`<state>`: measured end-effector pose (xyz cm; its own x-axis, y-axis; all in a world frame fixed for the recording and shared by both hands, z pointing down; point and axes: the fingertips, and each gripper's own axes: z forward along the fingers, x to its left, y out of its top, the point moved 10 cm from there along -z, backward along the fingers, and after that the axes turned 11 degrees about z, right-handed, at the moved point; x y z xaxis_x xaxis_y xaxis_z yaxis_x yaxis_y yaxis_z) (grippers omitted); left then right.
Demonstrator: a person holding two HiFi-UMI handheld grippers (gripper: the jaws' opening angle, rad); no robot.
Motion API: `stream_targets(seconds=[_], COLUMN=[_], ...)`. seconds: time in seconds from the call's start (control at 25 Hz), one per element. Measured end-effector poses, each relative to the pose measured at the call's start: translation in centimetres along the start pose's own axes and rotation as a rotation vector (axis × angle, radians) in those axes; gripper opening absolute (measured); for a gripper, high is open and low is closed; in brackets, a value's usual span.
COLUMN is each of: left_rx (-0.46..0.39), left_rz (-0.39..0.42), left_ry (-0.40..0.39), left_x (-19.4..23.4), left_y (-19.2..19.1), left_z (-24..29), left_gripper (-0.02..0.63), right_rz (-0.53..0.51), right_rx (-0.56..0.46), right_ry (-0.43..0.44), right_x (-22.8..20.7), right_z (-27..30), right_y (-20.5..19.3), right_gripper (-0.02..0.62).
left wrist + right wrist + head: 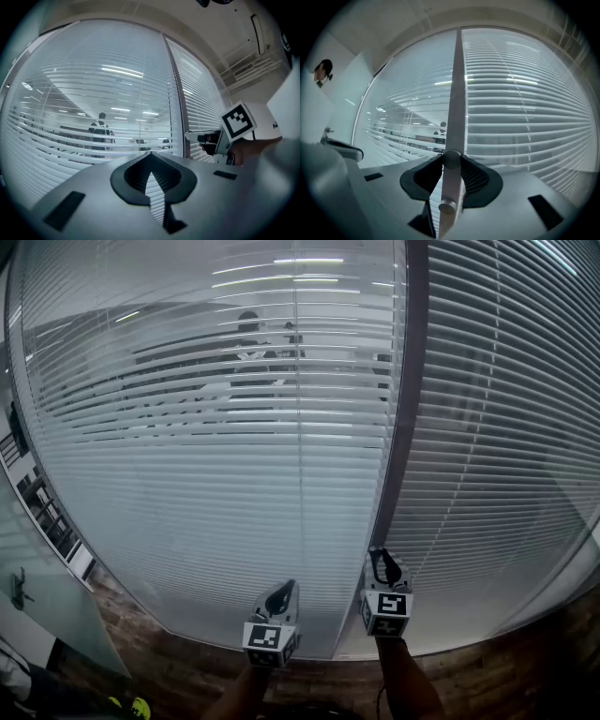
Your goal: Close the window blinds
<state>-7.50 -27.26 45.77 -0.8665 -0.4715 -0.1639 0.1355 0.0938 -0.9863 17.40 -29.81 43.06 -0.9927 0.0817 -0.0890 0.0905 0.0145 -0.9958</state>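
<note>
Two window blinds hang in front of me. The left blind (187,446) has its slats partly tilted, so an office shows through its upper part. The right blind (506,427) looks more closed. My right gripper (385,560) is at the foot of the dark mullion (405,427), shut on the blinds' tilt wand (449,187). The wand runs up between the pads, and its capped end sticks out below them. To the left, my left gripper (282,591) points level at the left blind, shut on nothing. In the left gripper view, the right gripper (197,137) shows beside the mullion.
A person (248,334) stands behind the glass in the far office. A thin lift cord (298,381) hangs down the left blind. Wooden flooring (525,667) runs below the window, and a glass partition (47,596) stands at the left.
</note>
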Motion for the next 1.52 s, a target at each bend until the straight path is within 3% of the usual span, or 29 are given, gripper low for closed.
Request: stream_targets(seconds=[0.16, 0.28, 0.4, 0.72, 0.92, 1.16, 1.28, 1.36, 1.52], left_rx=[-0.007, -0.007, -0.012, -0.001, -0.005, 0.017, -0.005, -0.016, -0.008], left_rz=[0.003, 0.000, 0.007, 0.009, 0.006, -0.025, -0.042, -0.044, -0.047], left_ry=[-0.036, -0.018, -0.036, -0.051, -0.045, -0.014, -0.015, -0.011, -0.007], left_x=[-0.5, -0.5, -0.7, -1.0, -1.0, -0.9, -0.7, -0.7, -0.8], left_y=[-0.4, 0.2, -0.2, -0.8, -0.8, 0.0, 0.6, 0.9, 1.0], left_z=[0.3, 0.0, 0.2, 0.5, 0.6, 0.2, -0.1, -0.1, -0.4], left_gripper=[0.000, 0.000, 0.000, 0.000, 0.000, 0.000, 0.000, 0.000, 0.000], right_rz=[-0.185, -0.329, -0.523, -1.099, -1.301, -1.355, -1.308, -1.186, -0.731], right_rx=[-0.026, 0.004, 0.055, 0.059, 0.097, 0.131, 0.145, 0.140, 0.076], right_ry=[-0.011, -0.034, -0.045, -0.047, -0.030, -0.032, -0.021, 0.003, 0.087], right_x=[0.4, 1.0, 1.6, 1.8, 1.7, 1.9, 1.9, 1.8, 1.4], right_z=[0.3, 0.1, -0.2, 0.0, 0.2, 0.3, 0.4, 0.4, -0.5], right_y=[-0.2, 0.2, 0.4, -0.3, -0.3, -0.1, 0.0, 0.4, 1.4], right_gripper=[0.128, 0.127, 0.127, 0.126, 0.126, 0.126, 0.127, 0.127, 0.127])
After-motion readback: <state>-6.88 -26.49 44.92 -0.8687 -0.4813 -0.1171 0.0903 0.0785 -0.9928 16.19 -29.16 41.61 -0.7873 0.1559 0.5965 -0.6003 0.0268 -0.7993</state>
